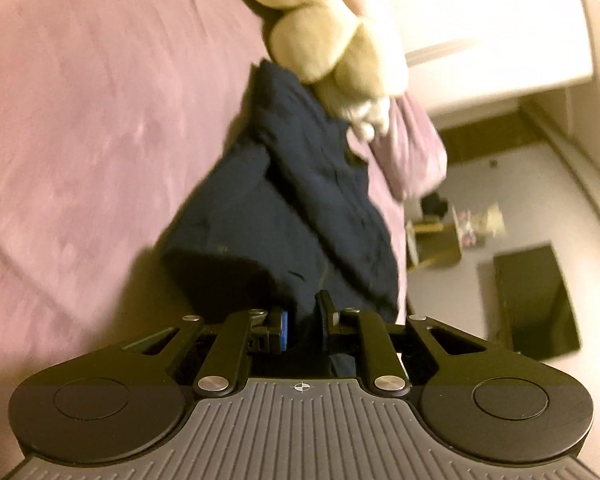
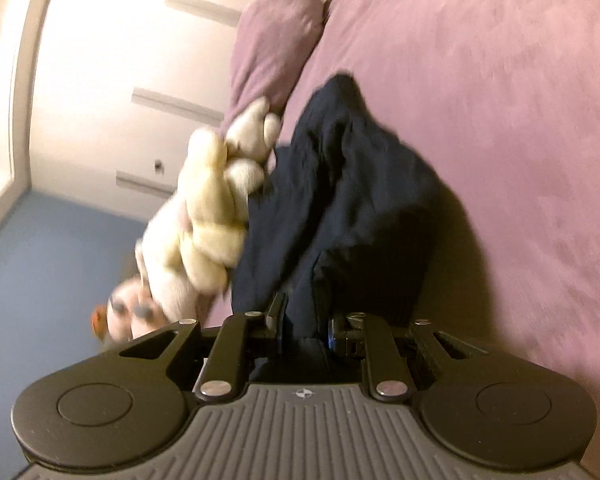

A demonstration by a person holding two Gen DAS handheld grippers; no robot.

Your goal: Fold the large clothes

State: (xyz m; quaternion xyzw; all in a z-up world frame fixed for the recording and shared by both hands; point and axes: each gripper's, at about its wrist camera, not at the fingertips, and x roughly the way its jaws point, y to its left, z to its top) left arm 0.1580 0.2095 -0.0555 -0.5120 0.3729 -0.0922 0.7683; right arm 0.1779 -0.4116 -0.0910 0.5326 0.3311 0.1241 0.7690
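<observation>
Navy cotton, one bunched dark garment (image 1: pixel 300 200), is hanging between my two grippers: left gripper (image 1: pixel 303 326) and right gripper (image 2: pixel 302 322) are both clamping it over the mauve bedsheet (image 1: pixel 80 120), beside one cream plush toy (image 2: pixel 208 216).

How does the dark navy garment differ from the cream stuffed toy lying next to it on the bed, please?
The navy garment is dark, limp cloth, while the stuffed toy is pale cream and plump. The garment is clamped by the left gripper and the right gripper and partly lifted; the toy is held by neither. The garment looks longer than the toy. Both lie on the purple bed cover, at its edge.
</observation>
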